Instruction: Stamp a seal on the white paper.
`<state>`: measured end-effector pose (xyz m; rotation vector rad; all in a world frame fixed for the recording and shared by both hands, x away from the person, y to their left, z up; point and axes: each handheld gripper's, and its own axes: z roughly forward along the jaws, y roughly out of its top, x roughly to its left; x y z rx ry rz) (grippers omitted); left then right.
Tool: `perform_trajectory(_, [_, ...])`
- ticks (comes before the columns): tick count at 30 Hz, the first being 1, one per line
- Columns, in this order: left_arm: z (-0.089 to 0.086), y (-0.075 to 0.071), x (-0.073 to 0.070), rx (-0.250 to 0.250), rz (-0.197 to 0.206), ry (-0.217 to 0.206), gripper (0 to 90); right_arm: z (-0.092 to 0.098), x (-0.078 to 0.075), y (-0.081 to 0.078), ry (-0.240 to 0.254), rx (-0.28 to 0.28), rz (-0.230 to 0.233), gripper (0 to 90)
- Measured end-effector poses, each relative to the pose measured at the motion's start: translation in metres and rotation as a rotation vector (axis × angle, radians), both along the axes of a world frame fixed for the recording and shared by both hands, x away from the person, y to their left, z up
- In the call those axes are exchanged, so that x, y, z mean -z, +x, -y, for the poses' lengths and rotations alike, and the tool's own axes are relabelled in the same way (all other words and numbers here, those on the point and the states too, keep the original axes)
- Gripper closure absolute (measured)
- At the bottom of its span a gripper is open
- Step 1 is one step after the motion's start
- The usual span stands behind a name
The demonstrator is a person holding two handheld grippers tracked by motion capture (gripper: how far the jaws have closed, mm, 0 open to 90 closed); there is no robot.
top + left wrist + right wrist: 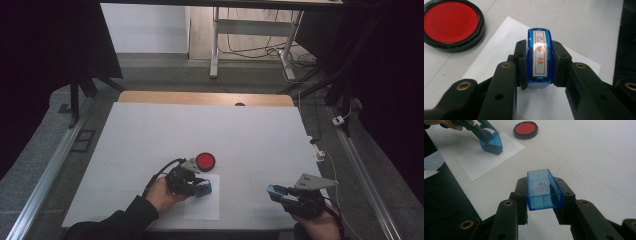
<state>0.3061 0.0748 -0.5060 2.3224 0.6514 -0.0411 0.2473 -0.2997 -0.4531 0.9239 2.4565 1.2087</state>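
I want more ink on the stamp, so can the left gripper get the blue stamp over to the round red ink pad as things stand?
Probably yes. The left gripper holds the blue plastic stamp on the white paper sheet, and the round red ink pad lies uncovered close beside it with nothing between them.

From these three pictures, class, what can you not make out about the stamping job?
- Stamp face and any print: hidden under its body on the paper, left gripper view.
- Label characters: too small in the high view.
- Red marks inside the cap: too blurred, right gripper view.
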Motion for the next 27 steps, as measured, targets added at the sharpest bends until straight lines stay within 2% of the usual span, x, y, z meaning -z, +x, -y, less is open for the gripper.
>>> perform_trajectory(3, [-0.001, 0.002, 0.001, -0.006, -0.021, -0.018, 70.1, 0.000, 0.000, 0.000, 0.000, 0.000, -0.001, 67.7])
perform_trajectory(6, [-0.001, 0.001, 0.001, -0.005, -0.013, -0.014, 70.1, 0.000, 0.000, 0.000, -0.001, 0.000, -0.001, 67.7])
perform_trajectory(10, [0.003, -0.005, -0.001, 0.000, 0.038, 0.022, 70.1, 0.000, 0.000, 0.000, 0.000, 0.000, -0.001, 67.7])
perform_trajectory(15, [0.011, -0.016, -0.004, 0.014, 0.125, 0.097, 70.1, 0.000, 0.000, 0.000, -0.001, 0.000, 0.000, 67.7])
perform_trajectory(18, [0.014, -0.020, -0.004, 0.008, 0.149, 0.115, 70.1, 0.000, 0.000, 0.000, -0.003, 0.001, 0.000, 67.7])
perform_trajectory(27, [0.019, -0.026, -0.005, -0.001, 0.189, 0.151, 70.0, -0.001, 0.000, 0.000, -0.005, -0.002, 0.000, 67.7])
